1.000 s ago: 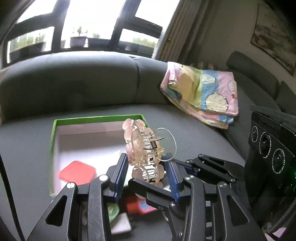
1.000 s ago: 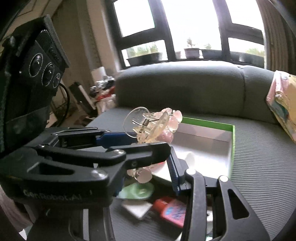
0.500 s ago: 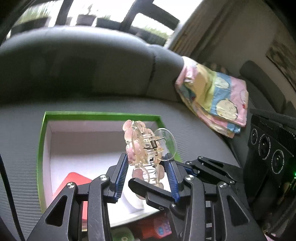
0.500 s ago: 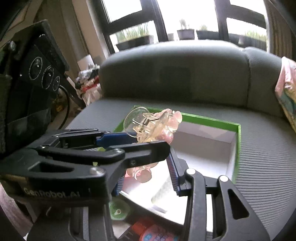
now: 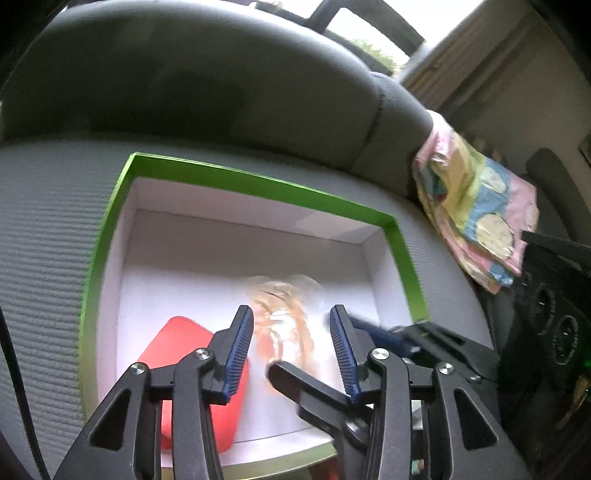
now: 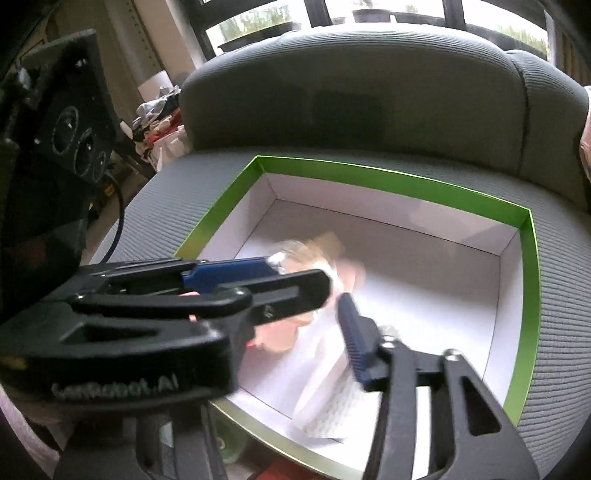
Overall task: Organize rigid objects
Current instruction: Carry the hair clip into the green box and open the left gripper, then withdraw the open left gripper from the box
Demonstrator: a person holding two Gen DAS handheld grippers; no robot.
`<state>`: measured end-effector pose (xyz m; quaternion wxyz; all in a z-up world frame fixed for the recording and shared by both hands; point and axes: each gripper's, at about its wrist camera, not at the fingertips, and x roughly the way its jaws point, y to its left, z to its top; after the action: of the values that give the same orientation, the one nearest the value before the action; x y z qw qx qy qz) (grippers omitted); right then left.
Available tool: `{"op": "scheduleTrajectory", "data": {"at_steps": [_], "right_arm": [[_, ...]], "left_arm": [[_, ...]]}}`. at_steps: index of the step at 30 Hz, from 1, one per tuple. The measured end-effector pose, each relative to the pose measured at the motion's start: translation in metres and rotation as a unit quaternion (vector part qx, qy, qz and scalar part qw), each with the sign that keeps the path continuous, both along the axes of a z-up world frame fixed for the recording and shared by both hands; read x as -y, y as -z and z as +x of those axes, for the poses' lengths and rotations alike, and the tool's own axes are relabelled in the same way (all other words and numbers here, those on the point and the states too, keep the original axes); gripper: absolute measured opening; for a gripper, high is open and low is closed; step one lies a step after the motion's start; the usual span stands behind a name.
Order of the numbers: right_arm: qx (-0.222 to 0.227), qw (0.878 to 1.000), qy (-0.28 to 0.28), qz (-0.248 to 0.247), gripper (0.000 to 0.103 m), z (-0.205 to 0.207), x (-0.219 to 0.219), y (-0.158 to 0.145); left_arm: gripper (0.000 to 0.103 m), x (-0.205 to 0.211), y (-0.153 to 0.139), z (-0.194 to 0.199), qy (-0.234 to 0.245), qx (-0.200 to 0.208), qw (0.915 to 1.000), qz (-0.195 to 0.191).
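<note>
Hovering over the green-rimmed box (image 5: 122,184) on the sofa (image 5: 44,229), both grippers point into it. The left gripper (image 5: 291,332) stands wide, jaws apart; a blurred pink hair clip (image 5: 284,314) shows between them, and contact cannot be told. The right gripper (image 6: 306,295) is also spread. A red case (image 5: 177,339) lies at the box's near left corner.

A grey ribbed sofa (image 5: 221,85) fills the frame; bright windows (image 6: 369,14) along the top; beige wall (image 5: 517,74) upper right.
</note>
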<state>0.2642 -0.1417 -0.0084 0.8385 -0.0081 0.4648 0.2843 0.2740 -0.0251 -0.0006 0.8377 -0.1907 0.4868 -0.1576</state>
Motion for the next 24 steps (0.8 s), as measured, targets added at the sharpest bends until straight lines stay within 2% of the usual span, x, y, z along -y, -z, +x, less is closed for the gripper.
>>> {"op": "scheduleTrajectory", "data": {"at_steps": [1,3,9,15,18,22,24], "right_arm": [[0.005,1.000,0.007,-0.001,0.070,-0.001,0.002,-0.002],[0.010,1.000,0.014,0.003,0.072,-0.001,0.005,-0.006],[0.021,0.999,0.042,0.015,0.073,-0.015,0.031,-0.021],[0.032,0.997,0.065,0.037,0.076,-0.046,0.056,-0.038],[0.043,0.996,0.079,0.018,0.077,-0.066,0.064,-0.045],[0.058,0.995,0.084,0.008,0.090,-0.090,0.071,-0.054],[0.071,0.993,0.091,0.004,0.092,-0.104,0.074,-0.060]], "left_arm": [[0.065,-0.003,0.000,-0.001,-0.003,-0.003,1.0000,-0.001],[0.087,-0.010,-0.002,-0.004,-0.016,-0.006,0.9998,-0.001],[0.088,-0.028,-0.014,-0.019,-0.054,-0.010,0.9984,-0.015],[0.089,-0.031,-0.028,-0.046,-0.070,-0.003,0.9973,0.020],[0.089,-0.029,-0.032,-0.062,-0.076,0.000,0.9965,0.036],[0.089,-0.024,-0.034,-0.083,-0.073,0.001,0.9959,0.053],[0.089,-0.021,-0.035,-0.095,-0.071,0.000,0.9957,0.060]]}}
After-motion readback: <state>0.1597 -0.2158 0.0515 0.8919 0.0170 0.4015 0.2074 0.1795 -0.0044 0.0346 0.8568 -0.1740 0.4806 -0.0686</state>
